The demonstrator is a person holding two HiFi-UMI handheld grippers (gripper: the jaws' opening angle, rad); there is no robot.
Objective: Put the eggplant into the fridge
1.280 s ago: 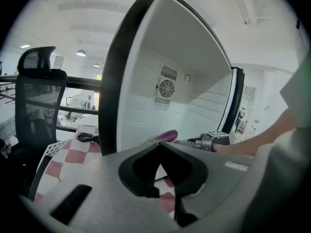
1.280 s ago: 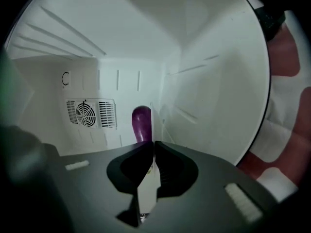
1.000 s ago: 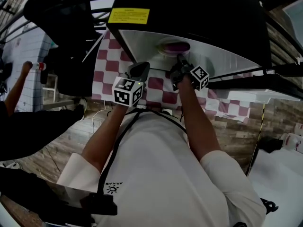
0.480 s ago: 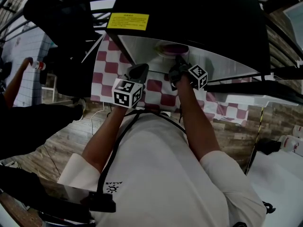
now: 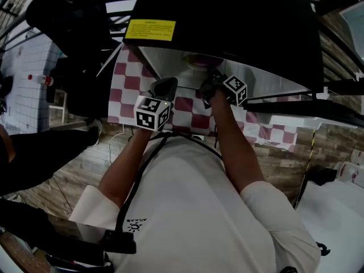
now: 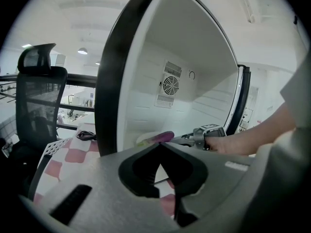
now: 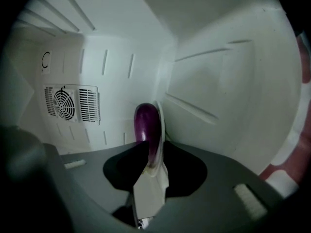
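Observation:
A purple eggplant (image 7: 147, 125) lies on a white plate (image 7: 156, 171) on the floor of the open fridge (image 5: 227, 16). My right gripper (image 7: 150, 152) reaches into the fridge, and its jaws are opening, with the plate's near rim between them and a gap showing. In the left gripper view the eggplant (image 6: 161, 137) shows just inside the fridge, with the right gripper (image 6: 204, 136) beside it. My left gripper (image 6: 160, 147) hovers outside the fridge's front, shut on nothing. In the head view the left gripper (image 5: 166, 85) sits left of the right gripper (image 5: 207, 83).
The fridge stands on a red-and-white checked cloth (image 5: 128, 78). A fan vent (image 7: 70, 103) is on its back wall. A black office chair (image 6: 39, 91) stands to the left. A yellow label (image 5: 150, 28) is on the fridge's top. Another person's dark clothing (image 5: 23, 152) fills the left.
My right gripper has edged a little deeper under the fridge's top, and less of the plate shows. The left gripper stays put. The other person's raised arm at the left has dropped out of sight.

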